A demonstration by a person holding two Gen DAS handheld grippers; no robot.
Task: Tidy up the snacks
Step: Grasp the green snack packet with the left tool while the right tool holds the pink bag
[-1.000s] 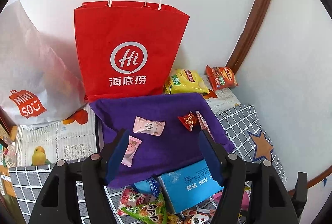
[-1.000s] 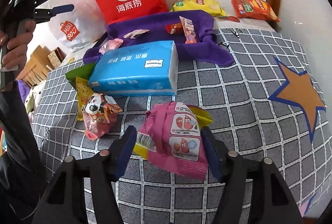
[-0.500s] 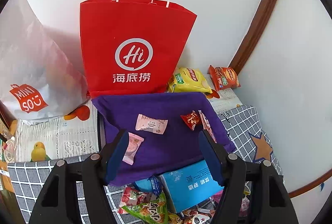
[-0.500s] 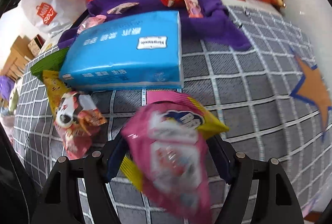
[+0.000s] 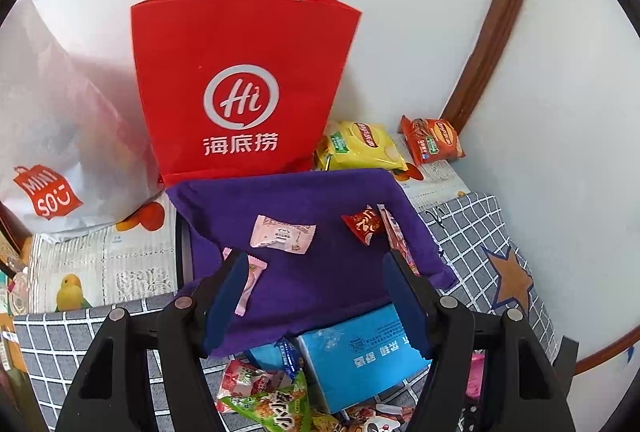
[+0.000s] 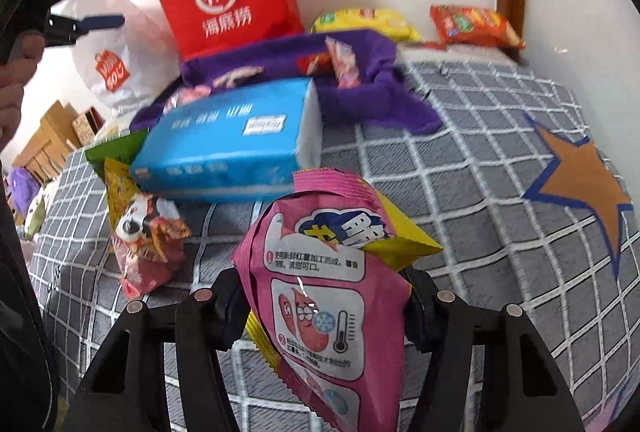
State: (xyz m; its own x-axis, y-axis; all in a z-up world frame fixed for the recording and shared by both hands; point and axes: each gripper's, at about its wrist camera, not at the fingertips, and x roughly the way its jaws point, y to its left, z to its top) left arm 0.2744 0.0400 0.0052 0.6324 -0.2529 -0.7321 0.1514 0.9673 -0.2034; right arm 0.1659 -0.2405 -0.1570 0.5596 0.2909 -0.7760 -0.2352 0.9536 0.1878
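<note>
**Operator:** Tongs status first. My right tongs (image 6: 320,296) are closing on the pink snack bag (image 6: 320,292); the bag stands between the jaws, raised off the checked bed cover (image 6: 480,152), with a yellow packet (image 6: 404,232) pressed behind it. My left tongs (image 5: 316,296) are half open and hold nothing, hovering over the purple cloth (image 5: 320,272).

**Checker:** How should the step in hand be done well?

**Operator:** My judgement: finish the closure on the bag's body, not its crimped edge, since the foil looks slippery and air-filled. Keep the squeeze moderate so the bag neither bursts nor slides. Check whether the yellow packet is caught in the grip; I cannot tell from here.

**Checker:** What lies around it?

**Operator:** Just beyond the bag lies the blue tissue pack (image 6: 232,148), with a panda-print snack (image 6: 144,236) and a green packet (image 6: 116,148) beside it. Farther back, the purple cloth carries small sweets, among them a pale pink wrapper (image 5: 282,234) and a red one (image 5: 364,224). Behind it stands the red paper bag (image 5: 240,88), upright against the wall, with a white plastic bag (image 5: 52,120) on one side and a yellow crisp bag (image 5: 360,146) and an orange one (image 5: 432,138) on the other.

**Checker:** Obstructions?

**Operator:** The tissue pack sits in the direct path toward the cloth and the red paper bag; carry the snack over it.
</note>
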